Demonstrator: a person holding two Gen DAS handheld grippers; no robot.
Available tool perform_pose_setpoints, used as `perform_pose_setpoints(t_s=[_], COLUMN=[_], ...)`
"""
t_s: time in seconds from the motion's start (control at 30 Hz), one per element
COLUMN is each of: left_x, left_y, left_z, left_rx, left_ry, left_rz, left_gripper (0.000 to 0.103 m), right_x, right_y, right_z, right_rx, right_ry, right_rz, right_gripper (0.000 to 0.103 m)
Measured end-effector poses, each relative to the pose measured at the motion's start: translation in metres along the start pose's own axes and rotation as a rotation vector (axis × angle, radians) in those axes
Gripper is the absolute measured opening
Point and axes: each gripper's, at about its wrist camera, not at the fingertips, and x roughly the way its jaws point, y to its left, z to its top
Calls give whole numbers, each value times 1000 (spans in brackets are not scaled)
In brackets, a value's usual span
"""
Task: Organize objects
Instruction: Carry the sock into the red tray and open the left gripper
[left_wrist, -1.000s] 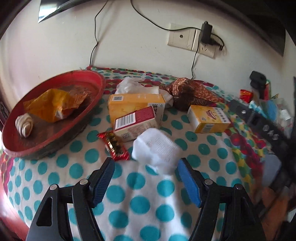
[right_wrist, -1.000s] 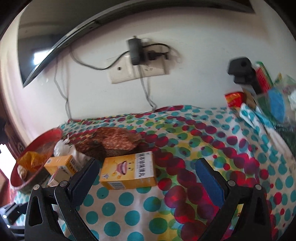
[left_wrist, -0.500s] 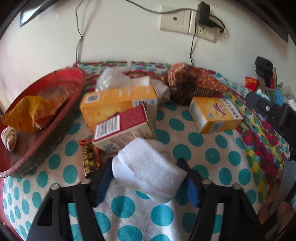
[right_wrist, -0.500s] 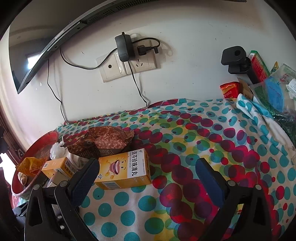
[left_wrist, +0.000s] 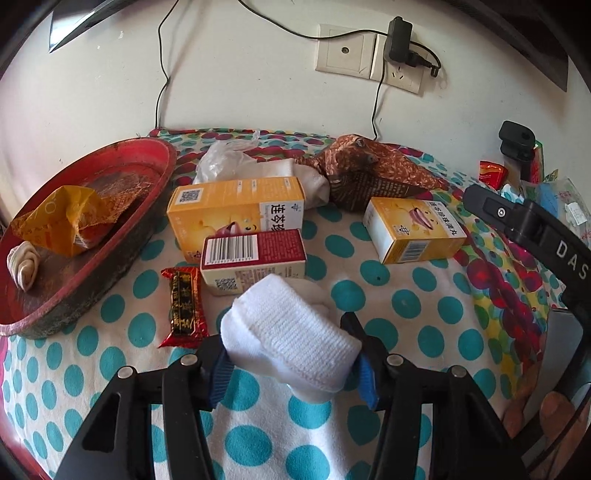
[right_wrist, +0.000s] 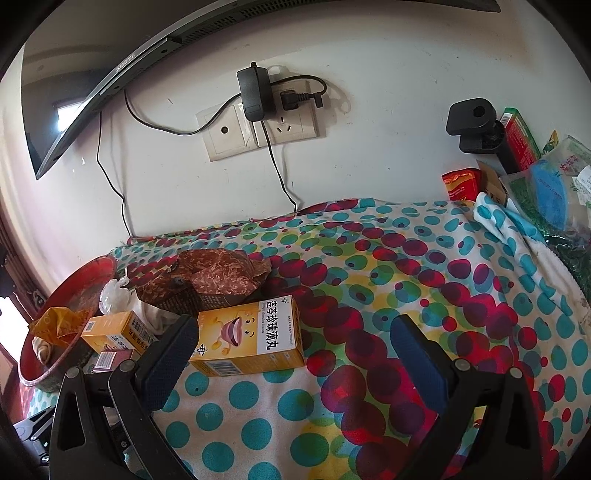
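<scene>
Polka-dot cloth (left_wrist: 406, 295) covers the desk; only the left view shows the left gripper (left_wrist: 290, 360) clamping a white sock (left_wrist: 291, 339) near its front edge. The right gripper (right_wrist: 291, 365) gapes wide, empty, beside a yellow box (right_wrist: 247, 336).

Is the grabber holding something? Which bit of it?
The left gripper squeezes the white sock across its folded middle. The right gripper is open, holding nothing.

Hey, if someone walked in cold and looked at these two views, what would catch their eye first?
Probably the white sock clamped in the left gripper, low in the left wrist view. Behind it, yellow and red boxes crowd the polka-dot cloth beside a red tray holding an orange wrapper. The right gripper hangs open near one yellow box.
</scene>
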Motion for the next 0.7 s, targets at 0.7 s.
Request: perform_pose_setpoints(t_s=[0.7], left_x=[-57], left_y=[110], left_z=[-8], left_rx=[-103], left_ry=[-66], left_rz=[84], left_gripper=[55], right_x=[0], right_y=[13], right_z=[2], right_rx=[-62], right_ry=[6], right_rz=[-29], right_gripper=[103])
